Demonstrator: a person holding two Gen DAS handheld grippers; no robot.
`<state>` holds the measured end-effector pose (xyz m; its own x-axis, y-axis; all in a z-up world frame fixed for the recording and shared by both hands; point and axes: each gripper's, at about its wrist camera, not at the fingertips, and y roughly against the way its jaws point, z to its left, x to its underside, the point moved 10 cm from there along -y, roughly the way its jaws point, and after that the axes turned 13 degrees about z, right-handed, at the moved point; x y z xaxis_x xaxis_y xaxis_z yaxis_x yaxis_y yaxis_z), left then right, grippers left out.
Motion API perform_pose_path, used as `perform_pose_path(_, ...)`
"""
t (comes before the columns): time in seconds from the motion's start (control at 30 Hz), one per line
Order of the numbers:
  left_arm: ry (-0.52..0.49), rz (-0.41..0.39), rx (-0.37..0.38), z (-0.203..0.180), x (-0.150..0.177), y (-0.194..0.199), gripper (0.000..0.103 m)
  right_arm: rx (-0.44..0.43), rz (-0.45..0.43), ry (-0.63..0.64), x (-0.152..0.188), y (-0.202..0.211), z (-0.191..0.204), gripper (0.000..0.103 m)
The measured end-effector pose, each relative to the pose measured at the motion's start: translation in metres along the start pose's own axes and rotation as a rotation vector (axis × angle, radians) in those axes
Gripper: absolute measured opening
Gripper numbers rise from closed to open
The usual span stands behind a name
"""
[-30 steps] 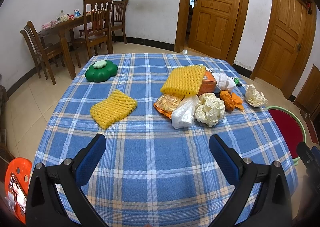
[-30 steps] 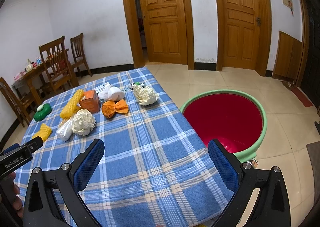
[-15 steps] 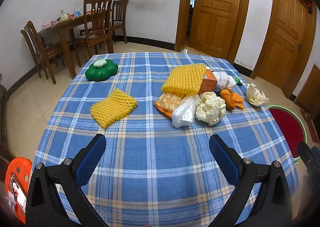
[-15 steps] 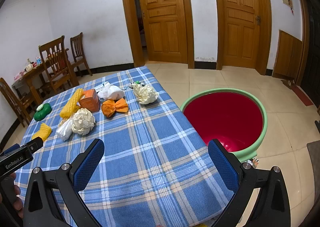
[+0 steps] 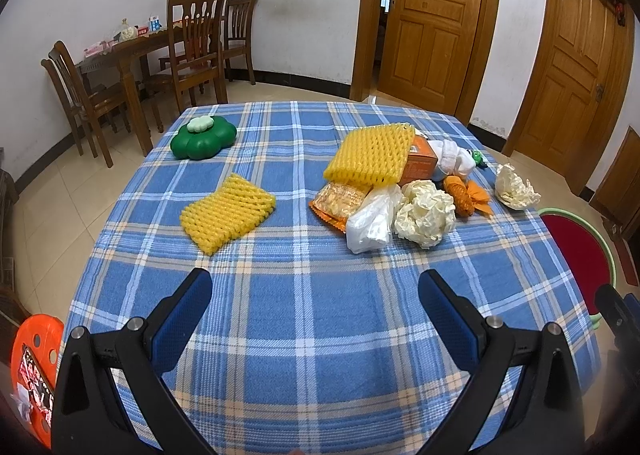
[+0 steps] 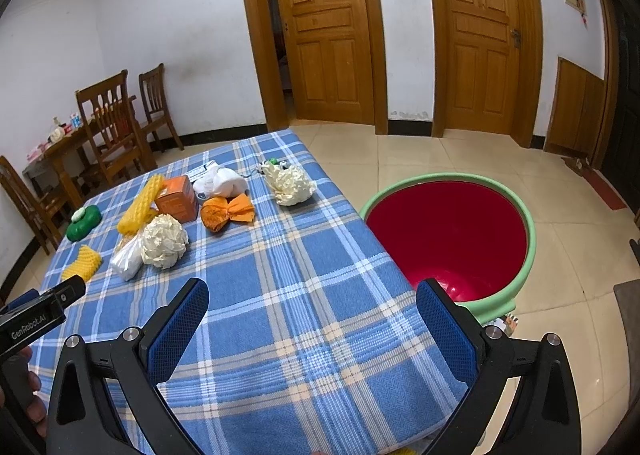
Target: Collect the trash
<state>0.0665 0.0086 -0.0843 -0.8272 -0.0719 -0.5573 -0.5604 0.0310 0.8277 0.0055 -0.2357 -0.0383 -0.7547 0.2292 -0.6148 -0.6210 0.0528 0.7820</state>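
Almost nothing has moved in the last second: my left tongs (image 5: 316, 295) have crept only a touch closer to the table, and my right tongs (image 6: 312, 307) hang where they were, both spread wide with nothing between the blue pads. Judging by that, the job has barely begun. The red basin (image 6: 532, 231) with the green rim stands on the floor just off the table's right edge, and as far as I can see into it, it holds nothing. All the trash lies on the checked tablecloth (image 5: 304, 319). A loose yellow foam net (image 5: 227, 215) lies alone toward the left edge. Past the middle sits the heap: a bigger yellow foam net (image 5: 370, 154) leaning on an orange box (image 5: 420, 163), a snack wrapper (image 5: 340, 202) under its near end, a clear plastic bag (image 5: 370, 223) touching a crumpled cream paper ball (image 5: 426, 213), an orange crumpled wrapper (image 5: 466, 197) and a white wad (image 5: 452, 155) behind. A second cream paper wad (image 5: 516, 187) sits apart near the right edge, closest to the basin. The green flower-shaped container (image 5: 202, 137) at the far left corner looks to me like a keeper, not trash. So every piece is left to carry over.
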Motion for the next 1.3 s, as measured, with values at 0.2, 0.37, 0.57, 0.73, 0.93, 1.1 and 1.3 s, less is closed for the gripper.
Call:
perform_pose_path(0.2, -0.001, 0.002, -0.002, 0.001, 0.003, -0.001, 0.101, -0.003, 0.016, -0.008, 0.004, -0.005, -0.001, 0.103)
perform_pose_path(0.37, -0.004, 0.002, -0.004, 0.002, 0.004, -0.002, 0.101, -0.012, 0.020, -0.007, -0.002, -0.008, -0.001, 0.103)
perform_pose_path(0.57, -0.016, 0.000, -0.012, 0.006, -0.005, -0.004, 0.101, -0.024, 0.015, 0.005, -0.017, -0.015, -0.001, 0.103)
perform_pose_path(0.73, -0.019, 0.017, -0.009, 0.011, -0.016, -0.009, 0.101, -0.032, 0.031, 0.012, -0.032, -0.029, -0.001, 0.103)
perform_pose_path(0.93, -0.033, 0.038, -0.003, 0.007, -0.044, -0.019, 0.101, -0.039, 0.053, 0.070, -0.051, -0.049, 0.005, 0.103)
perform_pose_path(1.1, -0.051, 0.069, 0.011, -0.006, -0.067, -0.037, 0.101, -0.087, 0.103, 0.083, -0.063, -0.071, 0.011, 0.103)
perform_pose_path(1.3, -0.101, 0.090, 0.016, -0.029, -0.087, -0.056, 0.097, -0.057, 0.125, 0.135, -0.083, -0.091, 0.015, 0.103)
